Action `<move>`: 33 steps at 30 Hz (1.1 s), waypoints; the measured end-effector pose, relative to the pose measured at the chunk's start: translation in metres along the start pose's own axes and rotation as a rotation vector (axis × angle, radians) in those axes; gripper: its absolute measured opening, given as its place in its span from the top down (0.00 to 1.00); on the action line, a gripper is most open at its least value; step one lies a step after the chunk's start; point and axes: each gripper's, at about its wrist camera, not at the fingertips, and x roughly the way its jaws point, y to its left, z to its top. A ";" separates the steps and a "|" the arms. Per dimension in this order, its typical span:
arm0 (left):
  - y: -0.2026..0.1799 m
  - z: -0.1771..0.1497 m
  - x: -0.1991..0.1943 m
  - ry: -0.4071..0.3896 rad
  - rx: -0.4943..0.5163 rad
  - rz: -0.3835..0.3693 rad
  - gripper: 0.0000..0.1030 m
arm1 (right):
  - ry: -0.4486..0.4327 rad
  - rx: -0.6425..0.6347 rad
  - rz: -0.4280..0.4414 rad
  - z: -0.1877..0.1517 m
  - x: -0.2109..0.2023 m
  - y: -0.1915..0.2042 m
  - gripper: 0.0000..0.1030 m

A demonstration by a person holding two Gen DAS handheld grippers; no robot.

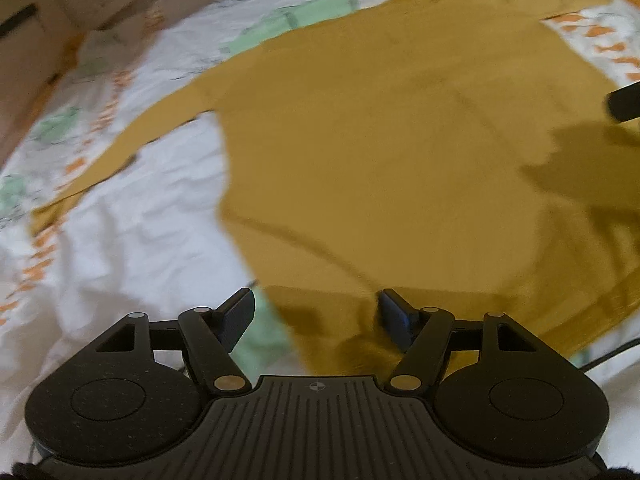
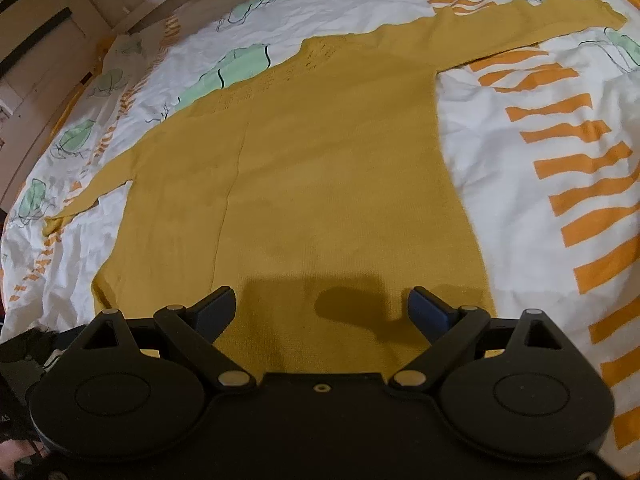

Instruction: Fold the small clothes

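Yellow knit makes up the sweater (image 2: pixel 320 168), and it lies flat on the bed sheet (image 2: pixel 500 128), which is white with orange stripes and green blobs. In the right view the sweater fills the middle of the frame. Its body is spread wide, one sleeve (image 2: pixel 540 24) reaches to the upper right, and the other sleeve (image 2: pixel 100 180) points to the middle left. I think it is spread out like this so that each part is easy to see and easy to fold over. The bottom edge of the sweater sits at the bottom of the frame, just in front of the right tongs (image 2: pixel 322 308). These tongs are wide open and hold nothing; their shadow falls on the cloth between the tips. I cannot tell if the tips touch the cloth. The left view is blurry. There the left tongs (image 1: pixel 316 312) are also wide open and have hold of nothing. They sit at the lower middle of the frame, right at the lower left corner of the sweater, with one tip over the sheet and one over the yellow cloth. At the right edge of that view a dark bit of the other tool pokes in. Both tongs are near the bottom edge, so I guess they are getting ready to pinch it and lift it. No fold shows yet.
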 end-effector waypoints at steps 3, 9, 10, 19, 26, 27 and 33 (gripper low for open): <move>0.030 -0.008 -0.002 0.025 -0.083 0.060 0.34 | -0.018 -0.009 -0.017 0.000 -0.004 -0.001 0.09; 0.093 -0.021 -0.009 0.064 -0.263 0.114 0.35 | -0.021 -0.010 -0.020 0.001 -0.004 -0.003 0.09; 0.101 -0.021 -0.012 0.055 -0.292 0.100 0.35 | -0.020 -0.013 -0.022 0.002 -0.003 -0.003 0.09; 0.100 0.022 -0.024 -0.057 -0.298 0.022 0.35 | -0.037 -0.075 -0.053 0.017 -0.005 0.002 0.09; 0.091 0.069 -0.019 -0.149 -0.358 -0.149 0.35 | -0.071 -0.122 -0.087 0.040 -0.005 0.003 0.09; 0.090 0.078 -0.015 -0.158 -0.364 -0.166 0.35 | -0.075 -0.130 -0.091 0.044 -0.005 0.003 0.09; 0.083 0.112 0.016 -0.176 -0.367 -0.204 0.35 | -0.105 -0.186 -0.116 0.068 0.007 0.006 0.09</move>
